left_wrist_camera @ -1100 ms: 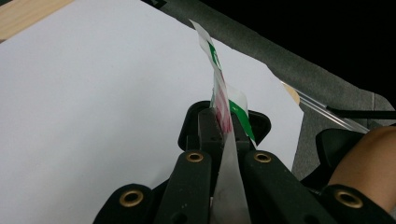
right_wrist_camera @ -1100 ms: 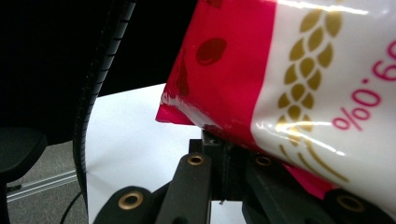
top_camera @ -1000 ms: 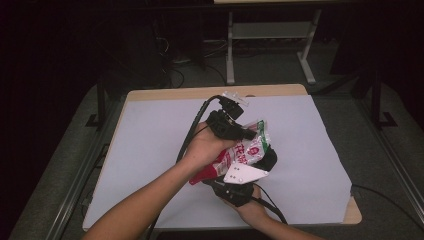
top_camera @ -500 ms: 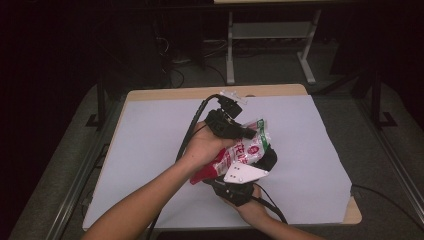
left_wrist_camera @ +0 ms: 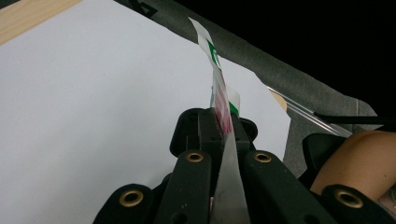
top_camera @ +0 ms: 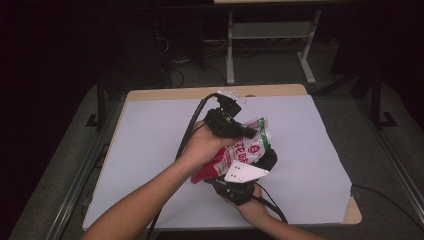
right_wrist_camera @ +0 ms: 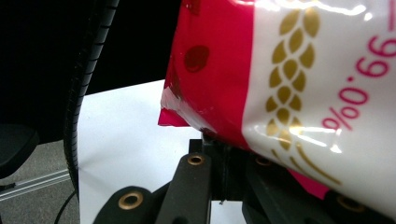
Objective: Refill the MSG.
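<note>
White-covered table (top_camera: 150, 150), wide and bare around the middle. Above its centre, lifted clear of the sheet, a red-and-white snack packet (top_camera: 239, 152), green-edged at its far end. Far end clenched flat in the left gripper (left_wrist_camera: 219, 123), near red corner seized by the right gripper (right_wrist_camera: 224, 156), just below and nearer.

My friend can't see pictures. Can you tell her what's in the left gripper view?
Two black jaws of the left gripper pinch the thin edge of a red, white and green snack bag, which sticks up edge-on. Behind it lies a white sheet on the table, with part of an arm at the right.
</note>
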Tool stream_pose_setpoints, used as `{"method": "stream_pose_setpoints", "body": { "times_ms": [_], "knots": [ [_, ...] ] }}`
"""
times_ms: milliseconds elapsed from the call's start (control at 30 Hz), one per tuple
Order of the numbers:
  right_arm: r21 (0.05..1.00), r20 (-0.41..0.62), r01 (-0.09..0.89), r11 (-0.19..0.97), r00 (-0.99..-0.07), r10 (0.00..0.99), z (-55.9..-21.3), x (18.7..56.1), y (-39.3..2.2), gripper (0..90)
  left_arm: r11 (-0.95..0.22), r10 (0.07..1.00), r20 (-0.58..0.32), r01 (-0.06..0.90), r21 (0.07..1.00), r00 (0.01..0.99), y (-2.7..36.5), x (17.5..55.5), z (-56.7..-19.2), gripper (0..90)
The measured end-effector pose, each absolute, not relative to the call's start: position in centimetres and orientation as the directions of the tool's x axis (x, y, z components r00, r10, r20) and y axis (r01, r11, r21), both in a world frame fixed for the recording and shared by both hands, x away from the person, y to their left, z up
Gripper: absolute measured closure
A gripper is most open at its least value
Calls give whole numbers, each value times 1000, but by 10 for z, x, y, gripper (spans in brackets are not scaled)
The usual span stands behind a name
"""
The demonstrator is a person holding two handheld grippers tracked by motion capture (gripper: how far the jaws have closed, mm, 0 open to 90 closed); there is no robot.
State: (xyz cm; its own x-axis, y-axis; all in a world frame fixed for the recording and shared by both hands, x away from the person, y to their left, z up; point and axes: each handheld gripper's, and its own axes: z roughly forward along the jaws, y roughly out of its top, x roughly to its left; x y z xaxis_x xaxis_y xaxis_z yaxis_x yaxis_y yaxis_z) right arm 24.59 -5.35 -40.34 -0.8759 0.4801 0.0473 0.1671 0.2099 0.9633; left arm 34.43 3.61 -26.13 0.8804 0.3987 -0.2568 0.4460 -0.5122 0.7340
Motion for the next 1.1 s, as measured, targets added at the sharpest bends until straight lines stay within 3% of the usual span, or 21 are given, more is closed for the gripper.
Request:
{"method": "stream_pose_setpoints", "body": {
  "times_ms": [1100],
  "knots": [
    [959,60,183,214,-875,480,-405,247,-53,900,-488,383,-266,438,755,885,46,330,-251,900]
  ]
}}
